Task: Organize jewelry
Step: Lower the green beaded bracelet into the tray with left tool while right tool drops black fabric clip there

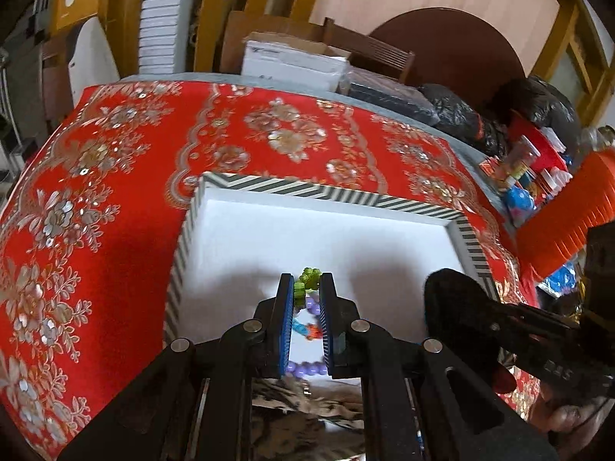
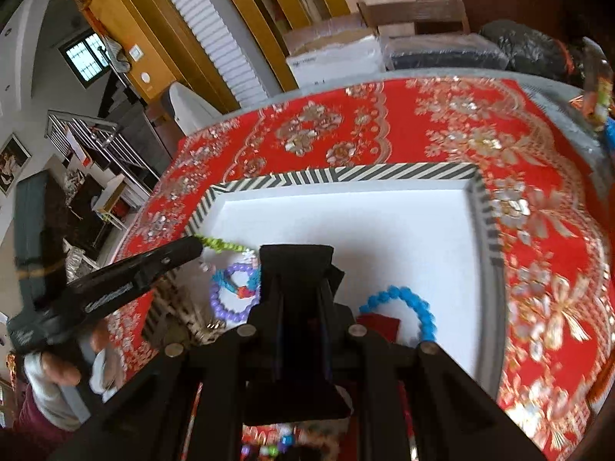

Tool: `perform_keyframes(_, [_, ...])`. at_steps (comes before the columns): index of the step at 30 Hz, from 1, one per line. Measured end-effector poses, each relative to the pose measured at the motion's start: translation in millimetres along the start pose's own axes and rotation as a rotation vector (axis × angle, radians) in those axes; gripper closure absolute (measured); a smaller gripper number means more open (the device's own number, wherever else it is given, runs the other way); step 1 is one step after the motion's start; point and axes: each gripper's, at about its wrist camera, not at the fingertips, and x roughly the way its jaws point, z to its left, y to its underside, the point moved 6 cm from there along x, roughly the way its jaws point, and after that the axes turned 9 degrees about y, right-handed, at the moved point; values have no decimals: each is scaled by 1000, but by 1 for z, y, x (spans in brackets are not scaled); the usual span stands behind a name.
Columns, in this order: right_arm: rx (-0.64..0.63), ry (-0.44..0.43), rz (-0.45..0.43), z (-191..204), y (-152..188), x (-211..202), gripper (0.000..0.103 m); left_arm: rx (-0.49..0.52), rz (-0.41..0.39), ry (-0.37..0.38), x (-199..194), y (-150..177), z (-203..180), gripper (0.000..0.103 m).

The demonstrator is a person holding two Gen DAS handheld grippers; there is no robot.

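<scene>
A green beaded bracelet point(image 1: 307, 282) was held pinched in the nearly shut left claw point(image 1: 306, 288) above the striped-rim tray point(image 1: 307, 191), the right claw point(image 2: 296, 265) nearly closed on a black pouch point(image 2: 296, 255); lowering and release into the tray seemingly were called for next.

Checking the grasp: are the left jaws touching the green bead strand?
Touching. The left wrist view shows the left gripper closed on the green bead strand, the beads pinched between both blue pads.

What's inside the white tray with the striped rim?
Purple bead bracelet, blue bead bracelet, green bead strand in left gripper. Right gripper hides tray centre.
</scene>
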Motion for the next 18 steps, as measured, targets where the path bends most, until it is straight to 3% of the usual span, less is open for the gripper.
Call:
perform_keyframes(9, [-22,11,12,2,1,6,88,-13,1,11,1,-1,2,91])
perform_keyframes(13, [-35,13,-4,1,4,-10,88,-20,9,7,4,0,1,91])
perform_keyframes(18, [-35,-11,-50,-2,12,-60,88,-17,11,0,3,4,-1,91])
